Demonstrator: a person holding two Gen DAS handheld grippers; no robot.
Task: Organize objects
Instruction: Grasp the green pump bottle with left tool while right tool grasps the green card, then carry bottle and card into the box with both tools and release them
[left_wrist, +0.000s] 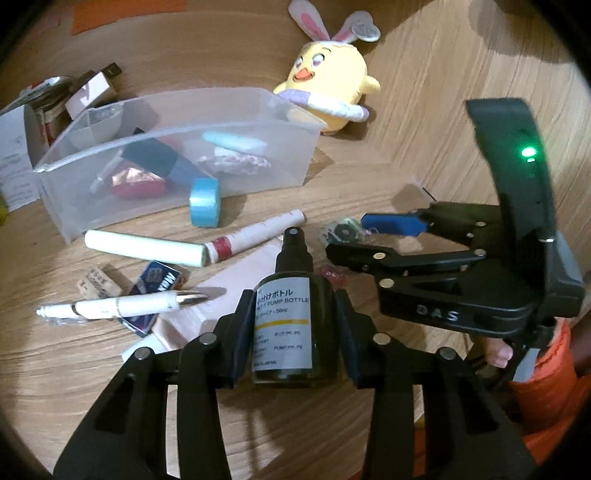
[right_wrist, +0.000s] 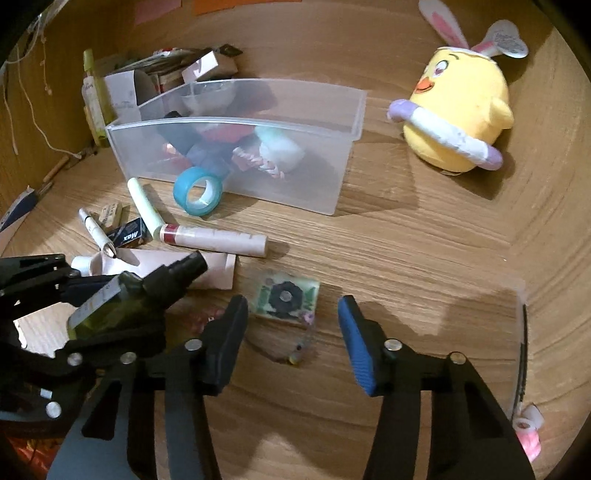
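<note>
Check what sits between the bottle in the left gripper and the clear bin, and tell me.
The left gripper is shut on the bottle. Between it and the clear bin lie a white tube and a pink tube on the table, and a blue tape roll leans at the bin's front wall. All are low; the bin's open top looks unobstructed.

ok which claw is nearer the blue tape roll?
Left. The left claw, shut on the pump bottle, sits just short of the tape roll; the open right claw is farther back, off to its right.
</note>
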